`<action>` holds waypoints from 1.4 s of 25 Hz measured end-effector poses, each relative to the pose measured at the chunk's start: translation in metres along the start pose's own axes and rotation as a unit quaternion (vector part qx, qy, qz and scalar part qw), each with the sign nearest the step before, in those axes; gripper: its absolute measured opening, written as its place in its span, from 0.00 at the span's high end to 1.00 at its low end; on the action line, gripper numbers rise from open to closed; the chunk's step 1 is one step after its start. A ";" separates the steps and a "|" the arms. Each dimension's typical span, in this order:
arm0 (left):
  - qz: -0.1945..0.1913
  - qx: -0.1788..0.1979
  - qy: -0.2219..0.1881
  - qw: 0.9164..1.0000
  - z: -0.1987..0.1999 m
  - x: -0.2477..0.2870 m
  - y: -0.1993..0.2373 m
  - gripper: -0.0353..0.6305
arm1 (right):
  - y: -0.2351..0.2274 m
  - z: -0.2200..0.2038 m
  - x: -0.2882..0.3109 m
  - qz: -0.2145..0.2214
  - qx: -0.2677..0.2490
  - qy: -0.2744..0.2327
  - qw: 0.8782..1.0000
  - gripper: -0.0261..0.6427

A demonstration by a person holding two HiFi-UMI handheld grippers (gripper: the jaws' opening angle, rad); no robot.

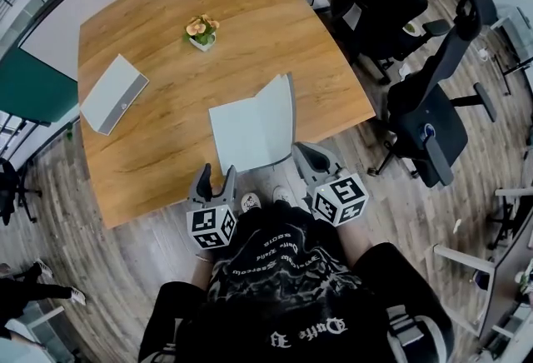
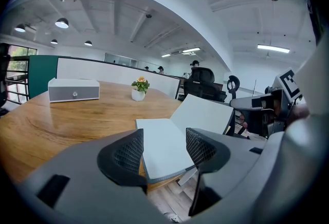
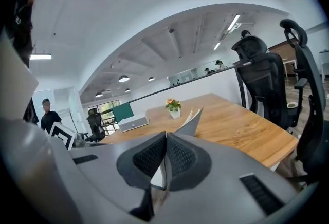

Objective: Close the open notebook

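The notebook (image 1: 248,135) lies open near the front edge of the wooden table (image 1: 158,170), pale pages up. Its right half (image 1: 283,103) stands raised and tilted up off the table. My right gripper (image 1: 301,155) is shut on the lower edge of that raised half; in the right gripper view the thin cover (image 3: 194,121) runs out from between the closed pads of the right gripper (image 3: 165,160). My left gripper (image 1: 215,178) hangs open just off the table's front edge, apart from the notebook. In the left gripper view the left page (image 2: 159,138) shows between the left gripper's (image 2: 164,150) spread fingers.
A white box (image 1: 113,93) lies at the table's left side and a small potted plant (image 1: 201,32) stands farther back. Black office chairs (image 1: 426,116) stand right of the table. A teal partition (image 1: 29,88) is at the left.
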State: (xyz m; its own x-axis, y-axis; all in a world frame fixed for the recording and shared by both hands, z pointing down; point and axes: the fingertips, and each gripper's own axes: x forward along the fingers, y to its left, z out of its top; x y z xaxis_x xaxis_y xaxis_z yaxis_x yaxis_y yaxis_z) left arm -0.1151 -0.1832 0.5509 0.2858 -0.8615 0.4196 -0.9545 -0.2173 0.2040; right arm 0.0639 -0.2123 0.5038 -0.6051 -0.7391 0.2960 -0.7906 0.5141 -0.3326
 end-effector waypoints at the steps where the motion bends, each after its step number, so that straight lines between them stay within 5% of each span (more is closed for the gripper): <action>1: -0.001 0.001 0.000 1.000 0.000 0.000 0.000 0.53 | 0.005 0.001 0.001 0.006 -0.009 0.001 1.000 0.94; 15: 0.014 -0.008 -0.008 1.000 0.000 -0.010 0.024 0.53 | 0.070 -0.005 0.025 0.079 -0.070 0.022 0.994 0.94; 35: 0.061 -0.026 -0.019 0.998 0.002 -0.039 0.061 0.53 | 0.125 -0.046 0.069 0.158 -0.073 0.101 0.979 0.94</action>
State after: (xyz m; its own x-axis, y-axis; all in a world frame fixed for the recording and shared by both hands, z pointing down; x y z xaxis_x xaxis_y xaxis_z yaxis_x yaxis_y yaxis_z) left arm -0.1850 -0.1643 0.5453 0.1640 -0.8974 0.4095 -0.9761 -0.0875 0.1991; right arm -0.0812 -0.1790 0.5241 -0.8169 -0.4387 0.3745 -0.5562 0.7712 -0.3096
